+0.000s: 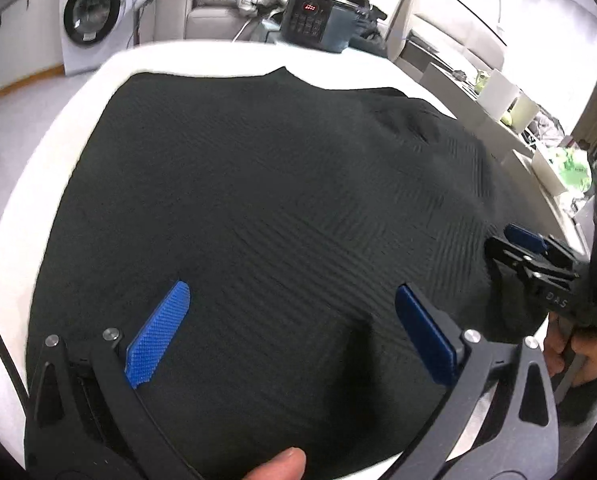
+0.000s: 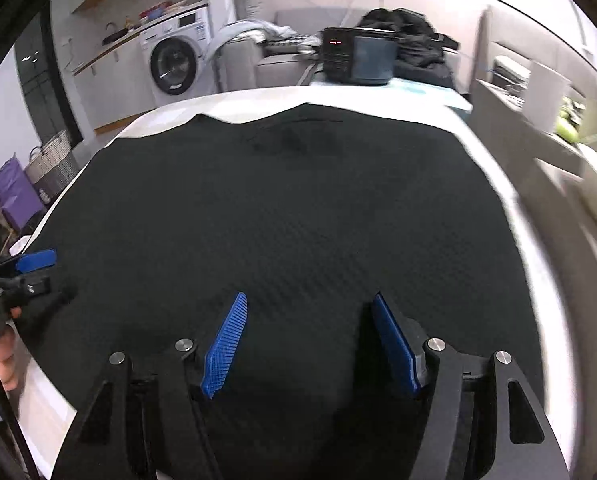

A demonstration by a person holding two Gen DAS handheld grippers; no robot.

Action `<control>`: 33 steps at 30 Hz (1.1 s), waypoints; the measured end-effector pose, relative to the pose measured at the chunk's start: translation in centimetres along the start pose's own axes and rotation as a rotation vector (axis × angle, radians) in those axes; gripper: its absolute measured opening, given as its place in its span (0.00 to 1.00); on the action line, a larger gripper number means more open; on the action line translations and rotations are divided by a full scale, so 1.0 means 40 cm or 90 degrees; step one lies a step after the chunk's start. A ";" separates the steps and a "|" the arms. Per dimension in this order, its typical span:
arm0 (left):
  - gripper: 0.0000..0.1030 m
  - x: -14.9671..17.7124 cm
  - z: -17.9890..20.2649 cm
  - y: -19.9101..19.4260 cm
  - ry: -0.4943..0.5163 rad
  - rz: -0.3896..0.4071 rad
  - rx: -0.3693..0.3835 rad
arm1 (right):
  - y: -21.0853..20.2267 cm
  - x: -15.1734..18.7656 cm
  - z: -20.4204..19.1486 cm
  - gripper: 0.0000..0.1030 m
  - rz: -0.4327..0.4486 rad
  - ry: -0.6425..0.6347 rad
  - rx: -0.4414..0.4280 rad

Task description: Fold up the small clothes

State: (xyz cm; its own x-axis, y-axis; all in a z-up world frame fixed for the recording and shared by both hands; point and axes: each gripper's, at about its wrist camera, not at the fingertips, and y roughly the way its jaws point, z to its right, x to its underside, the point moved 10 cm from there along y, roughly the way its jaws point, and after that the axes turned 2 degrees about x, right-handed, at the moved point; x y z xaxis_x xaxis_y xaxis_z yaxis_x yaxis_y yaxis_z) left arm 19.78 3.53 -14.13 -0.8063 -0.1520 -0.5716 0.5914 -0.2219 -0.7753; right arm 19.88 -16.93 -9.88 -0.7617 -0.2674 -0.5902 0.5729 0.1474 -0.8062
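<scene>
A black ribbed garment (image 1: 258, 200) lies spread flat over the white table (image 1: 58, 128); it also fills the right wrist view (image 2: 290, 208). My left gripper (image 1: 294, 320) is open with its blue pads above the garment's near part, holding nothing. My right gripper (image 2: 310, 340) is open and empty above the garment's near edge. The right gripper also shows at the right edge of the left wrist view (image 1: 534, 256), and the left gripper at the left edge of the right wrist view (image 2: 26, 268).
A dark appliance with a red display (image 1: 314, 20) and a pile of dark clothes (image 2: 410, 36) stand at the table's far end. A washing machine (image 1: 94, 20) stands at the back left. Baskets (image 2: 50, 164) are on the floor at left, white boxes (image 1: 498, 96) at right.
</scene>
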 end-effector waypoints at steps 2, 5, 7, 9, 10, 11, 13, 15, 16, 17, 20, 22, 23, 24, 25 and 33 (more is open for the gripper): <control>0.99 0.002 0.001 0.002 0.013 -0.001 0.006 | 0.012 0.000 -0.001 0.71 0.001 -0.033 0.013; 0.99 0.004 -0.001 0.000 0.018 0.004 0.023 | 0.000 0.012 0.034 0.72 0.000 -0.038 0.013; 0.99 0.003 -0.003 -0.001 0.018 0.006 0.028 | -0.008 0.025 0.094 0.72 -0.001 -0.020 0.045; 0.99 0.005 -0.001 0.000 0.024 0.009 0.027 | -0.023 0.032 0.131 0.75 0.004 0.008 0.025; 0.99 0.006 0.000 0.001 0.029 0.010 0.023 | -0.028 0.036 0.153 0.75 0.006 0.019 0.036; 0.99 0.007 0.002 0.003 0.039 0.009 0.017 | -0.034 0.038 0.166 0.75 0.009 0.019 0.050; 0.99 0.011 0.006 0.005 0.050 0.007 0.007 | -0.044 0.036 0.183 0.75 0.018 0.018 0.075; 0.99 0.009 0.008 0.004 0.047 -0.001 0.003 | -0.053 0.029 0.185 0.75 0.024 0.032 0.073; 0.99 0.005 0.009 0.002 0.037 -0.006 0.007 | -0.056 0.018 0.178 0.75 0.029 0.038 0.062; 0.99 -0.003 0.012 -0.001 0.027 -0.008 0.017 | -0.058 0.007 0.164 0.75 0.033 0.040 0.050; 0.99 -0.045 0.026 -0.003 0.025 0.004 0.020 | -0.043 -0.027 0.109 0.75 0.034 0.027 0.026; 0.99 -0.066 0.031 0.021 0.036 -0.003 0.002 | -0.017 -0.051 0.061 0.75 0.027 0.009 0.010; 0.99 -0.068 0.027 0.036 0.035 -0.014 -0.008 | 0.002 -0.059 0.034 0.75 0.021 -0.003 0.001; 0.99 -0.068 0.017 0.053 0.032 -0.029 -0.026 | 0.018 -0.063 0.015 0.75 0.015 -0.010 -0.008; 0.99 -0.067 0.003 0.070 0.029 -0.041 -0.049 | 0.036 -0.067 0.000 0.75 0.006 -0.013 -0.015; 0.99 -0.054 -0.007 0.070 0.075 -0.038 -0.051 | 0.055 -0.067 0.117 0.76 -0.019 0.008 0.054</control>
State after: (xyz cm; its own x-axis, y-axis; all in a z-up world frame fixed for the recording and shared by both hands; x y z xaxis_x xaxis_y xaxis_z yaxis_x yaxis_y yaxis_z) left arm 23.19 3.53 -15.13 -0.8365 -0.0260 -0.5473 0.5446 -0.1494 -0.8253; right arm 24.59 -20.35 -9.89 -0.7823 -0.2587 -0.5667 0.5729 0.0584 -0.8175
